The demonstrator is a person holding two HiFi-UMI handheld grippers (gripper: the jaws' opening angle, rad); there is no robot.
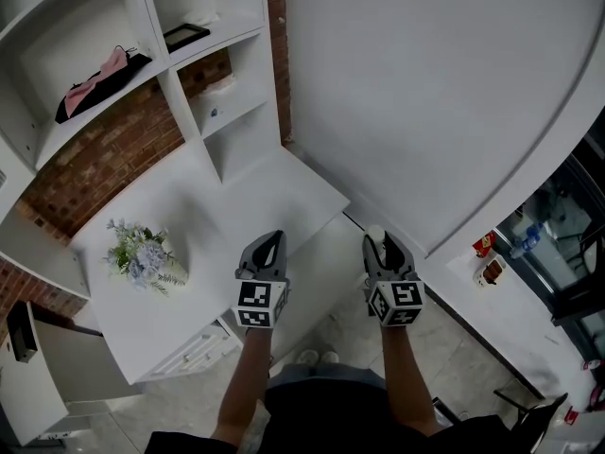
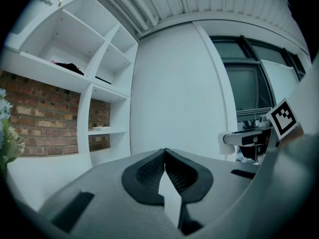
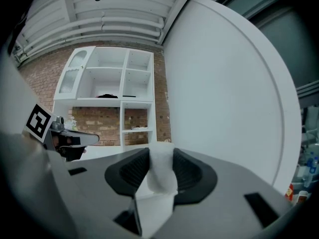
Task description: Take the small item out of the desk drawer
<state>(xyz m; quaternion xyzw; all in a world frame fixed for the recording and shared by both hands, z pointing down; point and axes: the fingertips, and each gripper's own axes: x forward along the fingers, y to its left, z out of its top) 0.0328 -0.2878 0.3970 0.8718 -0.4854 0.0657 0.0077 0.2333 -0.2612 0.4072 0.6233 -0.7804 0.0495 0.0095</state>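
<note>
My right gripper (image 1: 378, 244) is shut on a small white item (image 1: 376, 235), held up in the air to the right of the white desk (image 1: 189, 291). In the right gripper view the small white item (image 3: 160, 171) fills the gap between the dark pads (image 3: 187, 171). My left gripper (image 1: 273, 241) hangs over the desk's right corner, shut, with nothing between its jaws; in the left gripper view its pads (image 2: 149, 171) meet at the tip. The desk drawers (image 1: 194, 353) show at the desk's near edge, their fronts flush.
A bunch of pale flowers (image 1: 142, 253) lies on the desk's left part. White shelves (image 1: 151, 55) on a brick wall stand behind, with a pink and black thing (image 1: 95, 78) on one. A curved white wall (image 1: 435, 93) rises to the right. Red items (image 1: 485, 244) sit on a ledge.
</note>
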